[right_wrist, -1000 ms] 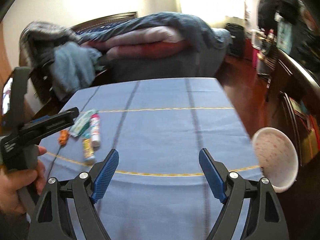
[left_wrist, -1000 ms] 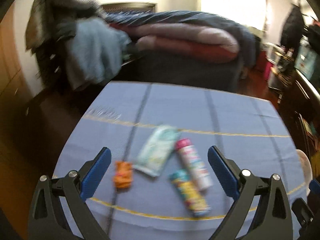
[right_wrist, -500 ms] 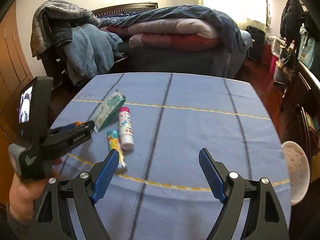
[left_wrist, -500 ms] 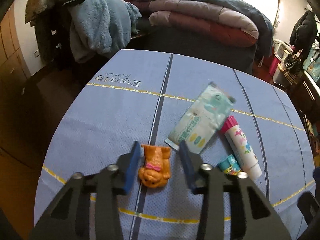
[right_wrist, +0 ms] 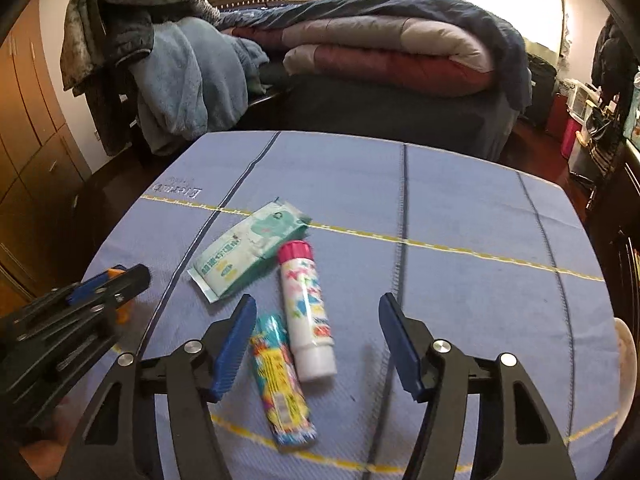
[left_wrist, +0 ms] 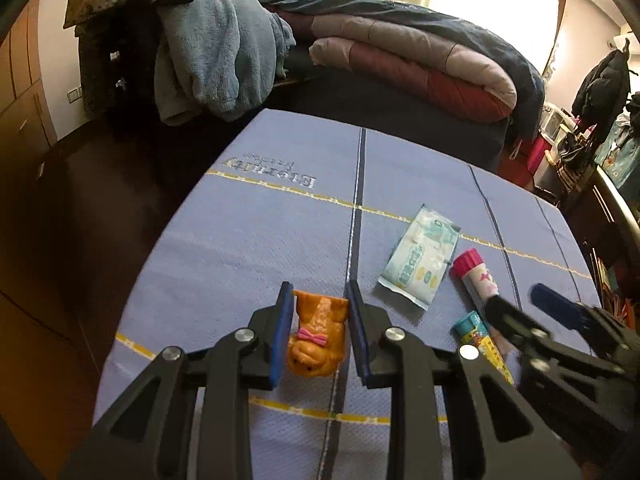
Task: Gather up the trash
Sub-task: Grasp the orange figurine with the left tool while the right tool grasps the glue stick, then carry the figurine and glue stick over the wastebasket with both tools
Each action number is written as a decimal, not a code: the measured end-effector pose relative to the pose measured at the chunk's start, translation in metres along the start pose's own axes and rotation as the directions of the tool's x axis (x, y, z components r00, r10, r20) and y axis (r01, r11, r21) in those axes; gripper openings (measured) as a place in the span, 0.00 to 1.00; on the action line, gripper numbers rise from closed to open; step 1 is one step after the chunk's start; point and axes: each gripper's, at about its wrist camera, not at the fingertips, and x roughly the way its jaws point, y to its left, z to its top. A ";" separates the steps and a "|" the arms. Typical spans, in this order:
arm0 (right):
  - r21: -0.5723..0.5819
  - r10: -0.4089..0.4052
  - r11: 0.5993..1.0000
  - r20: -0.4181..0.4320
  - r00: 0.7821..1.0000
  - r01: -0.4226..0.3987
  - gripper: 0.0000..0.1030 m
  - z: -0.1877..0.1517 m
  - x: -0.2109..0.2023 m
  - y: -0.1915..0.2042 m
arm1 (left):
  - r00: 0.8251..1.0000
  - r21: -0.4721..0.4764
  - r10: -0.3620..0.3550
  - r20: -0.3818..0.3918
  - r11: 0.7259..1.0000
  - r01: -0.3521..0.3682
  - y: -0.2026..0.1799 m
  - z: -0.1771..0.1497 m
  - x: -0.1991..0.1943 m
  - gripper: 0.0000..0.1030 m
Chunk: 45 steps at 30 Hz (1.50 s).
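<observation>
On the blue tablecloth [left_wrist: 280, 220] lies a small orange dog toy [left_wrist: 318, 340] with a pink bow. My left gripper [left_wrist: 319, 292] is closing on it, and both blue pads touch its sides. A pale green wipes pack [right_wrist: 250, 248], a white tube with a pink cap [right_wrist: 306, 304] and a colourful tube [right_wrist: 280, 380] lie side by side. My right gripper [right_wrist: 318, 300] hangs over the two tubes with its jaws closing. Both tubes sit between the jaws and the pads touch neither. The right wrist view shows the left gripper [right_wrist: 120, 276] at the left edge.
A bed piled with folded quilts [right_wrist: 380, 52] stands behind the table, with a chair heaped with clothes [right_wrist: 172, 80] at the back left. A pale bowl [right_wrist: 626, 360] peeks in off the table's right edge. Furniture and bags crowd the right side.
My left gripper came down on the orange toy and its jaws went from wide to closed around it. My right gripper swung left over the tubes and its jaws narrowed.
</observation>
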 end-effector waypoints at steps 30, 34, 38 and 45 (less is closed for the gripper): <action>0.068 -0.014 0.998 -0.009 1.000 0.015 0.22 -0.006 -0.020 -0.035 | 0.997 0.053 -0.069 0.036 0.996 0.067 -0.035 0.003 -0.031 0.27; 0.113 -0.020 0.993 0.008 1.000 0.019 0.22 -0.018 -0.043 -0.061 | 0.994 0.095 -0.106 0.039 0.990 0.102 -0.061 0.001 -0.040 0.27; 0.164 -0.035 0.986 0.031 0.999 0.029 0.22 -0.033 -0.069 -0.091 | 0.988 0.147 -0.152 0.034 0.978 0.145 -0.095 -0.004 -0.047 0.27; 0.264 -0.070 0.963 0.049 0.996 0.055 0.22 -0.063 -0.103 -0.143 | 0.972 0.241 -0.234 0.011 0.944 0.225 -0.159 -0.020 -0.060 0.27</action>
